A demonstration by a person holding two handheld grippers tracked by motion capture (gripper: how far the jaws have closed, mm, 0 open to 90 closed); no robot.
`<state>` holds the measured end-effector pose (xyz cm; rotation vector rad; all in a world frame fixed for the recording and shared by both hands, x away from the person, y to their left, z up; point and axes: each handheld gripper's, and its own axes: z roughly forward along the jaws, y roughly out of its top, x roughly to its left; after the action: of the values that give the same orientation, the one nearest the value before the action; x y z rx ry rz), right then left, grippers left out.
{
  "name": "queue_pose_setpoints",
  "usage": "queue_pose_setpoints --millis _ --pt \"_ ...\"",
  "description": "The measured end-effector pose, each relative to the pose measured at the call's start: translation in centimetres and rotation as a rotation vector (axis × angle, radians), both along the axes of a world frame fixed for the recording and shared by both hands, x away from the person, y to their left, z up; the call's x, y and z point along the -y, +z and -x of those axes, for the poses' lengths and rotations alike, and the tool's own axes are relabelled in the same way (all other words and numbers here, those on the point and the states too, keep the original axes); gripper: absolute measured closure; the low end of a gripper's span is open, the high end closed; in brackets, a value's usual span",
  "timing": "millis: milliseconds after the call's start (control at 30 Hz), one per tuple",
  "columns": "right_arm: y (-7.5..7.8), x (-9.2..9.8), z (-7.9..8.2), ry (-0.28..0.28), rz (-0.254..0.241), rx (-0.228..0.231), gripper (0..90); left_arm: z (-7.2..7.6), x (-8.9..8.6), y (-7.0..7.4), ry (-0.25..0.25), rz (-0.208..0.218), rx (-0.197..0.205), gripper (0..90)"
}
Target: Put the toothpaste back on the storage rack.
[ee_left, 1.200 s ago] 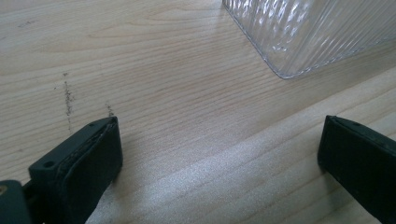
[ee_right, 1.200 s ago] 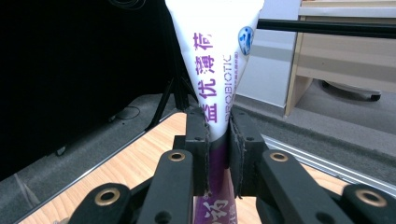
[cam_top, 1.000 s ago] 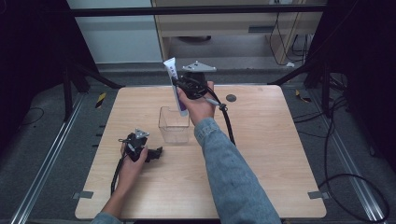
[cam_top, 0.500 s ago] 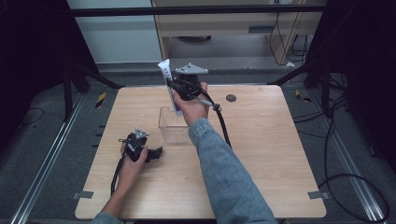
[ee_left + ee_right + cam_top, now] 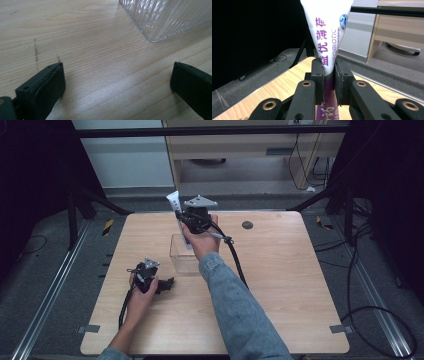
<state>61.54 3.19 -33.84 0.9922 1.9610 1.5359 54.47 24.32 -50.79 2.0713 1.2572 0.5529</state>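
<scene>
Right tool [image 5: 328,82]: jaws clamped on a white and purple tube [image 5: 327,32], printed "PROBIOTIC"; in the high view the right tool [image 5: 186,226] holds the tube [image 5: 174,202] tilted, wide crimped end up
Tube position: above the far edge of the clear ribbed container [image 5: 183,255]; its lower end seems to reach into the container, hard to tell
Left tool [image 5: 117,82]: jaws spread wide, nothing between them, low over the wooden tabletop [image 5: 95,50], container [image 5: 170,17] corner just ahead
Left tool [image 5: 165,284], high view: near-left of the container, on the tabletop [image 5: 280,270]
Small dark disc [image 5: 247,225]: far side, well apart
</scene>
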Motion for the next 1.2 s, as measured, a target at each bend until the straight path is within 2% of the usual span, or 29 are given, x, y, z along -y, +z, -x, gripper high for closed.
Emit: queue_pose_setpoints --millis 500,1200 --pt "-0.4 -0.4 0.0 0.0 -0.007 0.007 79.4 0.0 0.0 0.0 0.0 0.0 0.0 0.0" --pt "-3.2 -1.2 0.1 -0.005 0.015 -0.014 79.4 0.0 0.0 0.0 0.003 0.004 0.0 0.0"
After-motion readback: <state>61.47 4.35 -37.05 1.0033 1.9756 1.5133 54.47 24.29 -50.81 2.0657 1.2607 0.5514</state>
